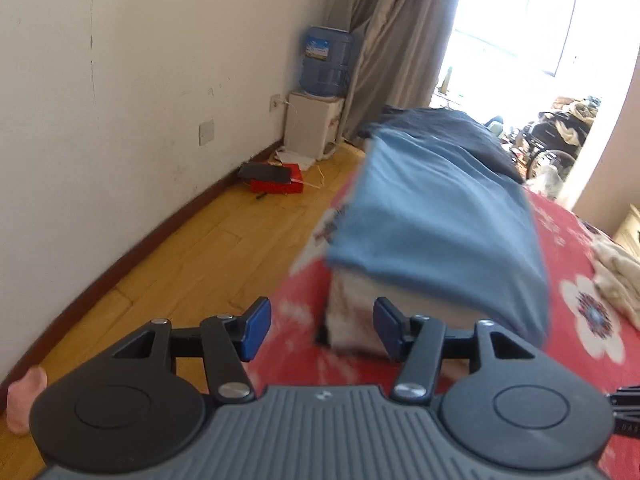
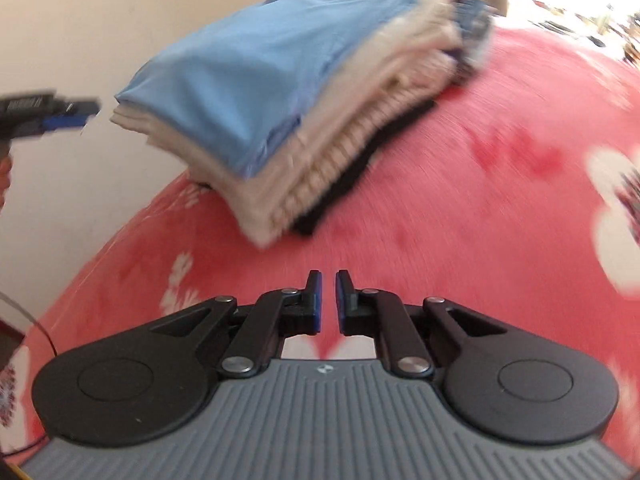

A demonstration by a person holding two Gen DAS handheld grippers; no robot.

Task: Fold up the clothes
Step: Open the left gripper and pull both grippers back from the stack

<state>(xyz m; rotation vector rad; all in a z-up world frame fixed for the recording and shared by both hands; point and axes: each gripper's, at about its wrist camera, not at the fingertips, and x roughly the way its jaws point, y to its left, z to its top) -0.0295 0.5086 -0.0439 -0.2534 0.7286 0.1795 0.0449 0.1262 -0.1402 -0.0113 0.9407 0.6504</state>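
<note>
A stack of folded clothes lies on the red flowered bedspread [image 2: 460, 200]. A blue garment [image 1: 432, 216] tops it, over cream knitwear [image 2: 340, 148] and a black piece [image 2: 340, 192] at the bottom. Dark clothes [image 1: 444, 128] lie behind the stack. My left gripper [image 1: 322, 330] is open and empty, just in front of the stack's near end; it also shows in the right wrist view [image 2: 80, 118] at the left of the stack. My right gripper [image 2: 328, 300] is nearly shut with a narrow gap, holds nothing, and hovers above the bedspread short of the stack.
A loose cream garment [image 1: 616, 272] lies at the right on the bed. Left of the bed are a wooden floor [image 1: 192, 240], a red box [image 1: 276, 184] and a water dispenser [image 1: 316, 120] by the wall. A curtain [image 1: 400, 40] hangs beyond.
</note>
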